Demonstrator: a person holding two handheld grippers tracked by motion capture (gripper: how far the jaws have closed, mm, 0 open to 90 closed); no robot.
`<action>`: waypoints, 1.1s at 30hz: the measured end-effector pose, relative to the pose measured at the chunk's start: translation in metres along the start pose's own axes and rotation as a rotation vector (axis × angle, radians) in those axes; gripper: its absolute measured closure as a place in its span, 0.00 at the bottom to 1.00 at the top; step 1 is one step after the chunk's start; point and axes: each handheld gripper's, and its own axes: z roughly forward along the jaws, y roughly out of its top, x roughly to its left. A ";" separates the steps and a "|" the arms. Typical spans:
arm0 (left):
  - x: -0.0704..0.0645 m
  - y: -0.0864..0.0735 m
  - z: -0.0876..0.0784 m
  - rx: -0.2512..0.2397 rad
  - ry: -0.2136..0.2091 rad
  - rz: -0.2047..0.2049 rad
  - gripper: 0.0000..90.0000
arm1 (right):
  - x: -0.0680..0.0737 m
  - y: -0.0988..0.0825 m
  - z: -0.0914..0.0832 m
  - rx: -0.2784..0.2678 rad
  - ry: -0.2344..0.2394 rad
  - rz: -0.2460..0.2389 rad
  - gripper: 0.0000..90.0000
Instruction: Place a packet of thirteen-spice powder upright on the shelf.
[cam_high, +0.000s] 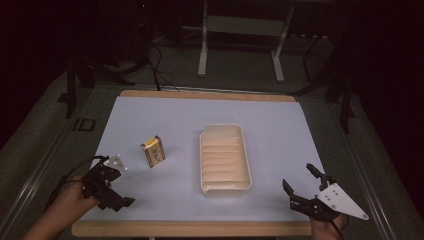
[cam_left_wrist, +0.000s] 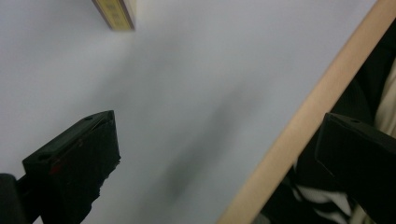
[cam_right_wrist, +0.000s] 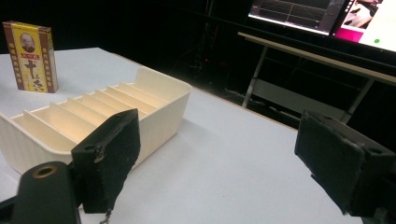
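From the high view, the left hand-held gripper (cam_high: 112, 187) sits at the bench's (cam_high: 150, 115) near left corner, jaws spread and empty, with the yellow box (cam_high: 153, 151) standing upright near it toward the middle. The right hand-held gripper (cam_high: 300, 182) hangs at the near right corner, also spread. The cream tray (cam_high: 245, 155) lies mid-bench between them.

In the left gripper view, the jaws gape over the bench's near edge (cam_left_wrist: 299, 126); the box's corner (cam_left_wrist: 114, 14) shows beyond.

In the right gripper view, the wide-apart jaws frame the ribbed tray (cam_right_wrist: 159, 112), the box (cam_right_wrist: 30, 56) behind it.

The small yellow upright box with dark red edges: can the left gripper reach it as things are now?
Probably yes. The left gripper is open and the small yellow upright box stands apart from the cream ribbed tray, with bare white table between.
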 end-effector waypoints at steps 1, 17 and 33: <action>0.000 0.001 0.001 0.027 0.012 -0.006 0.00 | 0.000 0.000 0.000 0.000 0.000 0.000 0.16; 0.003 0.007 0.013 0.206 -0.008 -0.092 0.00 | 0.003 0.000 0.003 0.033 0.037 -0.006 0.16; 0.020 0.031 -0.014 0.207 -0.006 -0.211 0.00 | 0.008 0.002 0.004 0.052 0.070 -0.027 0.16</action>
